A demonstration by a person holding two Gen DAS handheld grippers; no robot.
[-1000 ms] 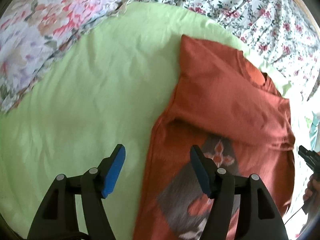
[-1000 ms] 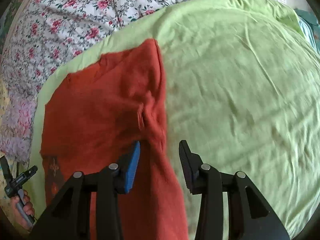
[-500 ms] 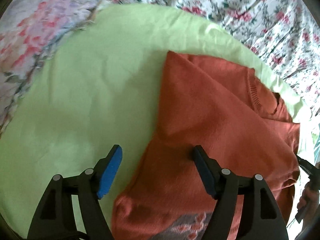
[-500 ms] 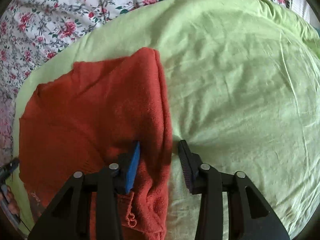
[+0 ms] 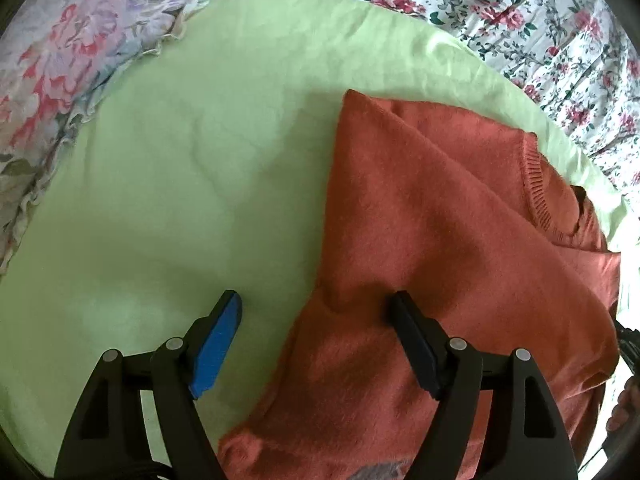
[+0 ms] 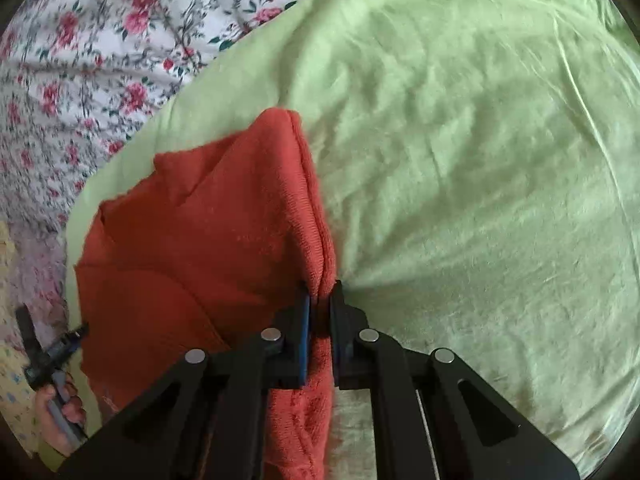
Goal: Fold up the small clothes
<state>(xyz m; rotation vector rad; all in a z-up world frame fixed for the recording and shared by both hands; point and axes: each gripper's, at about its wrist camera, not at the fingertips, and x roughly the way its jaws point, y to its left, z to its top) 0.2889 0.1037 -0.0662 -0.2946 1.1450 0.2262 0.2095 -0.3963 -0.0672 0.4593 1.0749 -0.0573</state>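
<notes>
Two grippers were in view, one per wrist camera. The left gripper [image 5: 316, 320] had its jaws spread wide and held nothing. Its left finger, with the blue pad [image 5: 216, 344], sat over bare green sheet [image 5: 180, 200]; its right finger [image 5: 412, 344] sat over the orange sweater [image 5: 420, 220]. The sweater's folded left edge ran up from between the two fingers, so the garment lay ahead and to the right of this gripper, on the green sheet. The ribbed neckline [image 5: 536, 196] showed far right of the fingers. A floral bedspread [image 5: 560, 20] lay beyond the sheet's far edge, and a frilled floral pillow [image 5: 48, 80] lay to the far left.

The right gripper [image 6: 319, 304] had its fingers pressed together on the sweater's [image 6: 208, 232] right edge, with a bunched ridge of knit pinched between the pads. The fabric rose to a peak ahead of the fingertips and spread to the left of them. To the right of the fingers lay only wrinkled green sheet [image 6: 480, 160]. At the lower left margin of this view a hand [image 6: 60, 416] gripped the other tool's handle, beside the sweater's left side. Floral bedspread [image 6: 100, 60] filled the upper left.
</notes>
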